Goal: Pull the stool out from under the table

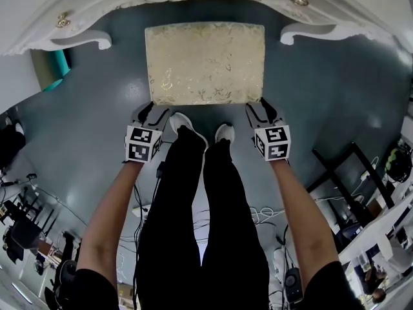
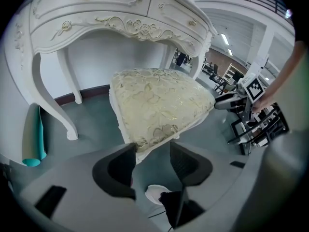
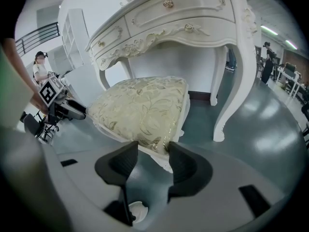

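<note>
The stool (image 1: 205, 63) has a cream cushion with a gold leaf pattern and stands on the grey floor in front of the white carved table (image 1: 71, 18). My left gripper (image 1: 155, 110) is at the stool's near left corner. In the left gripper view that corner (image 2: 140, 146) touches the left-hand jaw, with floor showing before the other jaw. My right gripper (image 1: 260, 110) is at the near right corner. In the right gripper view the cushion corner (image 3: 157, 146) fills the gap between the jaw tips of the right gripper (image 3: 153, 151).
My legs and white shoes (image 1: 184, 123) stand right at the stool's near edge. A teal roll (image 1: 59, 63) leans by the table's left leg. A black frame rack (image 1: 342, 166) and cables (image 1: 264, 215) are at the right. A person (image 3: 39, 66) stands far off.
</note>
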